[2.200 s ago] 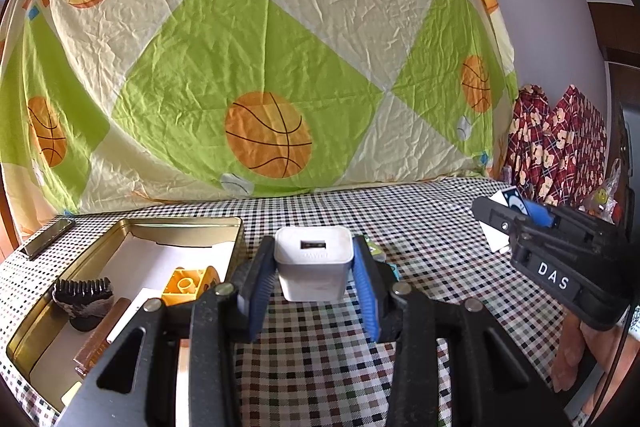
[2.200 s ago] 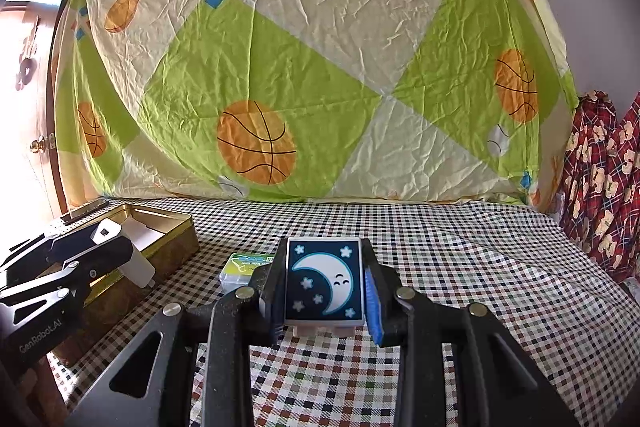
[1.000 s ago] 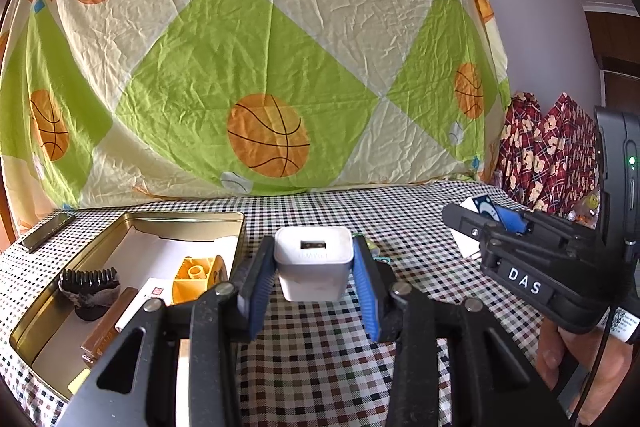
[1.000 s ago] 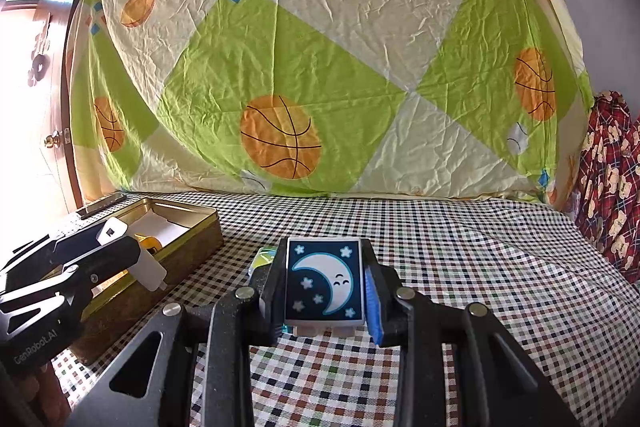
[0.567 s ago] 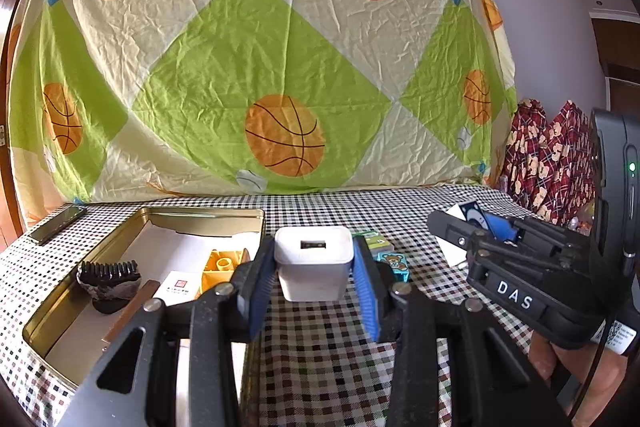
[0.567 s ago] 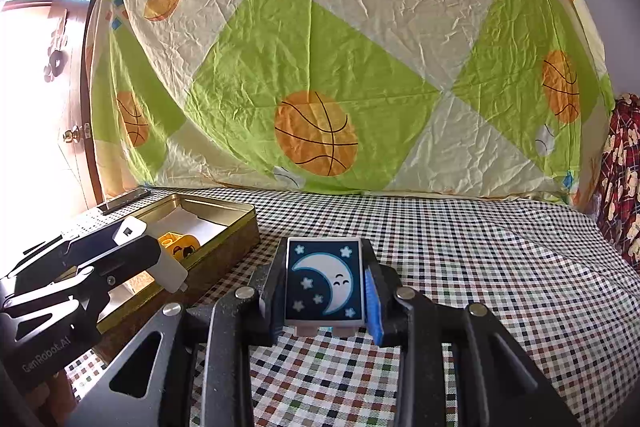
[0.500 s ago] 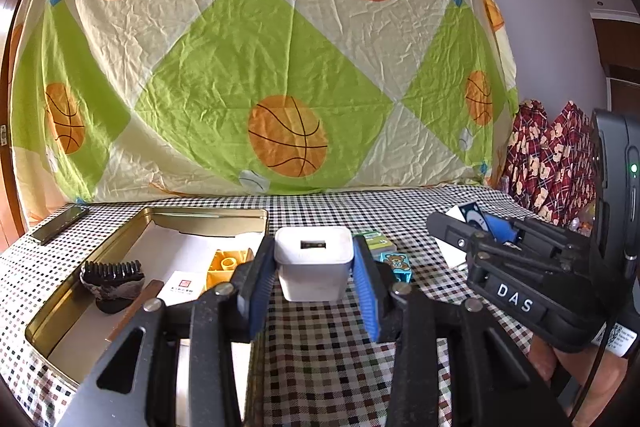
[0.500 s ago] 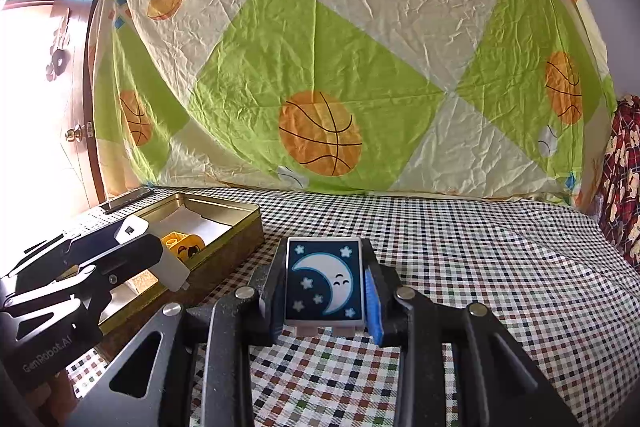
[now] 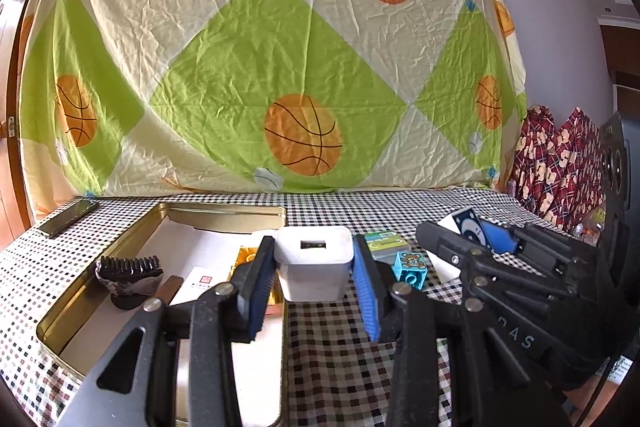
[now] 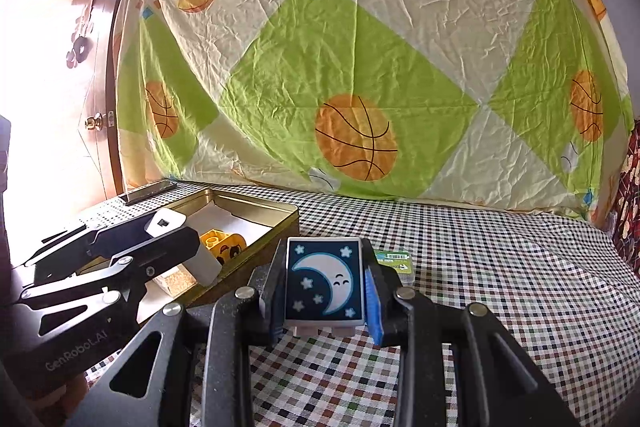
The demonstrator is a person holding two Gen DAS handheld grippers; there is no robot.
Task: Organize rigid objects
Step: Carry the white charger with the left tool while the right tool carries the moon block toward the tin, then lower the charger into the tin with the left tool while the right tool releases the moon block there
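Note:
My left gripper is shut on a white USB charger, held above the right edge of the gold tin box. The tin holds a dark comb-like clip, a yellow toy block and a white card. My right gripper is shut on a blue block with a moon picture, hovering over the checked cloth just right of the tin. In the left wrist view the right gripper comes in from the right; in the right wrist view the left gripper with the charger is at the left.
On the checked tablecloth lie a green-labelled small box and a blue bear block. A dark phone lies at the far left. A patterned sheet hangs behind. Red patterned fabric sits at the right.
Both grippers have shifted leftward toward the tin box, each still holding its object. The tin now looks larger and closer in both views.

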